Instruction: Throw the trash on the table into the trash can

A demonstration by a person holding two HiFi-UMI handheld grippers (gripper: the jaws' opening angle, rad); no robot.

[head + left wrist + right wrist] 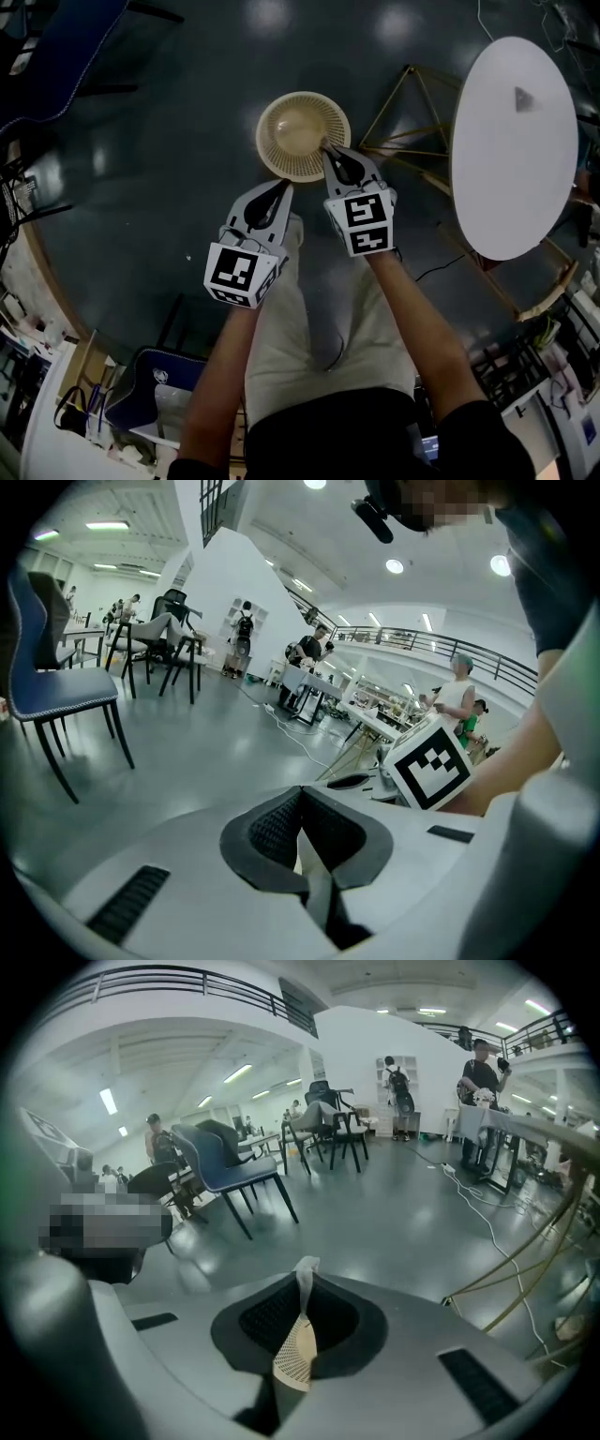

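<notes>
1. Nearest, the left hand-held gripper (283,186) hangs over the person's trouser leg with its jaws together. A pale sliver shows in the slit, and I cannot tell whether it is a scrap or the cloth behind.
2. The right hand-held gripper (328,148) is clamped on a thin white paper scrap (304,1277), its tips over the near right edge of the trash can (302,134).
3. The woven trash can stands on the floor. Centre the tips over its bowl and keep low before releasing — a light scrap may drift or cling, so part the jaws wide.
4. Farthest, the white desk (514,150) carries one small grey thing (523,98) — probably more trash.
</notes>
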